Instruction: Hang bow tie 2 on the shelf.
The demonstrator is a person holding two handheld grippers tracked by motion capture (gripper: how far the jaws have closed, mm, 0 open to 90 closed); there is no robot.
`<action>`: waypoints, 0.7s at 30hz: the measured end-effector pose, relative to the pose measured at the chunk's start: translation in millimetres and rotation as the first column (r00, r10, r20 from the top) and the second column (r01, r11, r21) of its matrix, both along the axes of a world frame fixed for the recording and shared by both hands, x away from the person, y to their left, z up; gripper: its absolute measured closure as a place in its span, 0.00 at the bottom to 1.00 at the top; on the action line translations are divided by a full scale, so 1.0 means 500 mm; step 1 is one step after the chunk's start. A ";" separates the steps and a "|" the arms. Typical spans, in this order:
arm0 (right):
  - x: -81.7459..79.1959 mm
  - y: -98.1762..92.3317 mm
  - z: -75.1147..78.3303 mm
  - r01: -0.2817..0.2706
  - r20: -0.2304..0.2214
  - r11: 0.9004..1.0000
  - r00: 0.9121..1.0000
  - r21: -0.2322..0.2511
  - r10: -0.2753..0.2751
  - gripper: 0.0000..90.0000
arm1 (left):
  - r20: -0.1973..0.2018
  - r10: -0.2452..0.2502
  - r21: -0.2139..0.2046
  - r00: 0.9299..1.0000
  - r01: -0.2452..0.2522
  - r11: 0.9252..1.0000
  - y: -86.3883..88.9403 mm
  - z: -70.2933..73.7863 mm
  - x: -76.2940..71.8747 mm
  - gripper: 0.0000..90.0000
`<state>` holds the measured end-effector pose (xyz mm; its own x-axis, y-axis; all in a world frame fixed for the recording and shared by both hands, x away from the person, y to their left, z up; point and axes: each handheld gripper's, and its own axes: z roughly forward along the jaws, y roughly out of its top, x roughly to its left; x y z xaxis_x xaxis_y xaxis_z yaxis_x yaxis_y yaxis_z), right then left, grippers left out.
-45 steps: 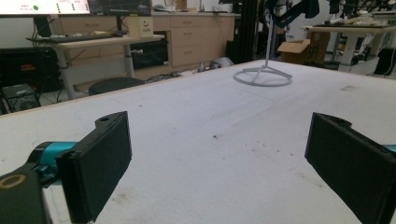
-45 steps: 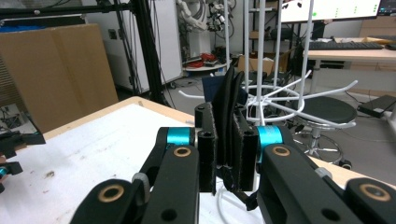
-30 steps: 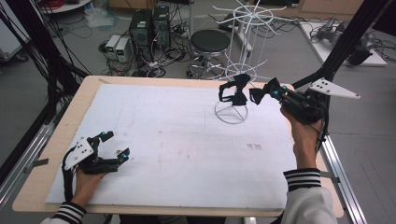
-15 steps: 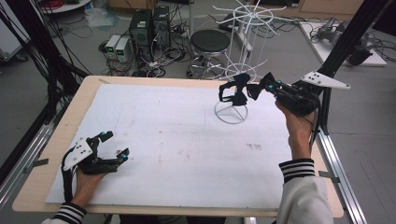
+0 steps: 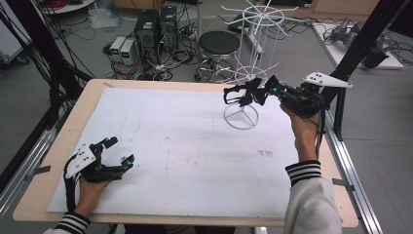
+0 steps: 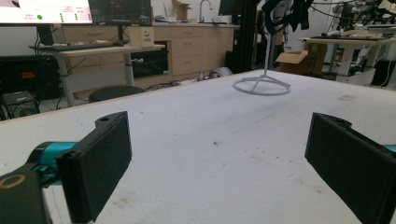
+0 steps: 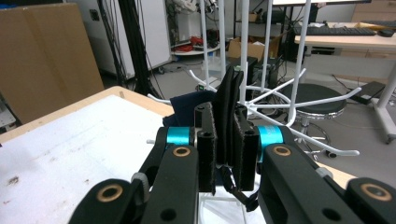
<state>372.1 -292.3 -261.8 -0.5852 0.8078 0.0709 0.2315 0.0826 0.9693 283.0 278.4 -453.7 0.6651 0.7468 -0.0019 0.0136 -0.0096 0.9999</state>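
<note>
rack: dark cloth at prongs | right gripper jaws clamping it

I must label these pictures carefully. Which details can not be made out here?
- Dark item pinched by the right gripper: the jaws cover its lower part in the right gripper view; too small in the high view to identify.
- White wire rack: its top is cut off by the high view's upper edge.

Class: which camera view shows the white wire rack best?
The high view: the white wire rack stands whole, ring base to spokes. The left gripper view shows its base and pole far off; the right gripper view shows its poles and arms close up.
</note>
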 end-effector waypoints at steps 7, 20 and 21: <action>0.005 0.012 -0.004 0.002 -0.017 0.998 1.000 -0.057 -0.003 0.92 | 0.001 -0.002 0.000 1.000 0.002 1.000 0.000 0.000 0.000 0.09; 0.015 0.037 -0.014 0.006 -0.044 0.986 0.999 -0.165 -0.013 0.91 | 0.001 -0.003 -0.001 1.000 0.003 1.000 0.001 0.000 0.000 0.09; 0.015 0.038 -0.015 0.004 -0.045 0.986 0.999 -0.169 -0.012 0.91 | -0.001 -0.004 -0.001 1.000 0.004 1.000 0.001 0.000 0.000 0.09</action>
<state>379.8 -273.4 -269.2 -0.5779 0.8152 -0.0398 0.2768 0.2417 0.9300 282.8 278.9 -453.7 0.6680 0.7441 -0.0026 0.0141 -0.0091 0.9999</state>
